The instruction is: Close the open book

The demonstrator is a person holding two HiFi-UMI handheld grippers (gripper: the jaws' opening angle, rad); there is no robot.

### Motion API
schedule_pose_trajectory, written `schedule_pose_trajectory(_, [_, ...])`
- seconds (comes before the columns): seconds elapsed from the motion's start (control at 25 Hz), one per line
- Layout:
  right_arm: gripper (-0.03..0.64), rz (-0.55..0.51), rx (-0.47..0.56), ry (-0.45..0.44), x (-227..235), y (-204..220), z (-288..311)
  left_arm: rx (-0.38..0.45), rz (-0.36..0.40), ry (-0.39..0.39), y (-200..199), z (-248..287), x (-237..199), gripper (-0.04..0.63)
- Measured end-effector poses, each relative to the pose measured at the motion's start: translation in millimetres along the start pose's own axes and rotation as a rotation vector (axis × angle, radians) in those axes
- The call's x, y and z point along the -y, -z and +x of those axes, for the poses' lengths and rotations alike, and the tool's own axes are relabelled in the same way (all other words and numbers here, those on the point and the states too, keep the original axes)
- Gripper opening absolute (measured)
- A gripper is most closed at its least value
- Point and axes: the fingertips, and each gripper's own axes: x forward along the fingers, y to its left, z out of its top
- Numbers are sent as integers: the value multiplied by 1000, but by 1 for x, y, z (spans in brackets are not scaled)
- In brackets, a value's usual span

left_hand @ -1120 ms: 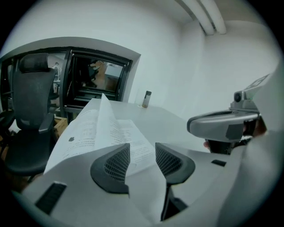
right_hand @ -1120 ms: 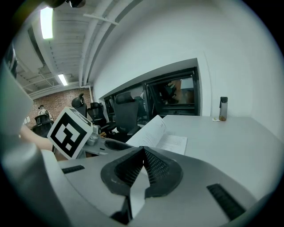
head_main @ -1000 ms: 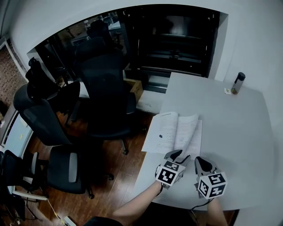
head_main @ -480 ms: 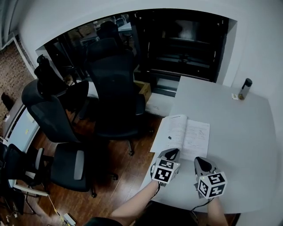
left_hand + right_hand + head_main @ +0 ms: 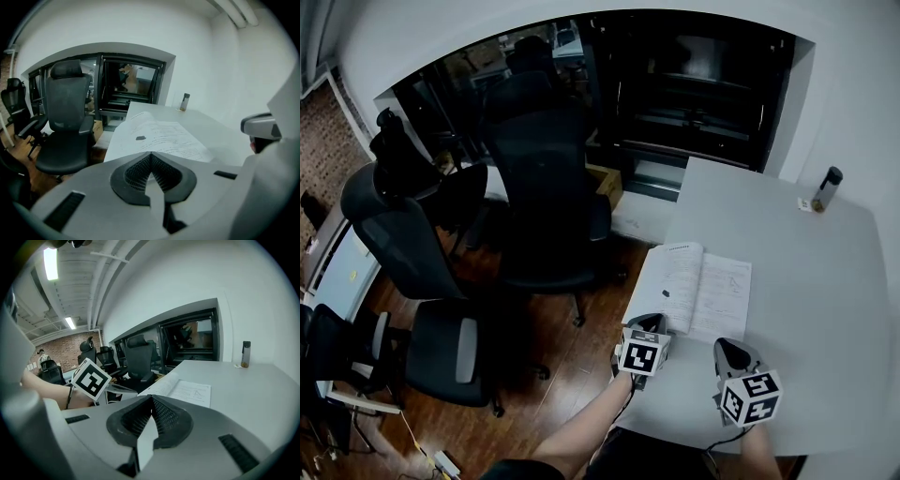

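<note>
While your left gripper (image 5: 649, 325) has its jaws just closed tight on nothing and your right gripper (image 5: 728, 352) is pinched empty too, the open book (image 5: 701, 289) lies flat just ahead on the table (image 5: 825, 281), light and floppy-paged, so I'd lift its outer cover edge.

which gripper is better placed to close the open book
Left, likely. The left gripper sits at the near left corner of the open book, jaws just closed with nothing visibly between them; the right gripper, also shut, sits farther back from it.
</note>
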Motion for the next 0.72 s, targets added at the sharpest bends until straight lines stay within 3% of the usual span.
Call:
schedule_pose_trajectory(0.2, [5,14,-12,25,11,6,-4,-48,5,37,14,13,16,5])
schedule_pose_trajectory(0.72, [5,22,10,44,24,3,-17,-25,67,111,0,14,69,5])
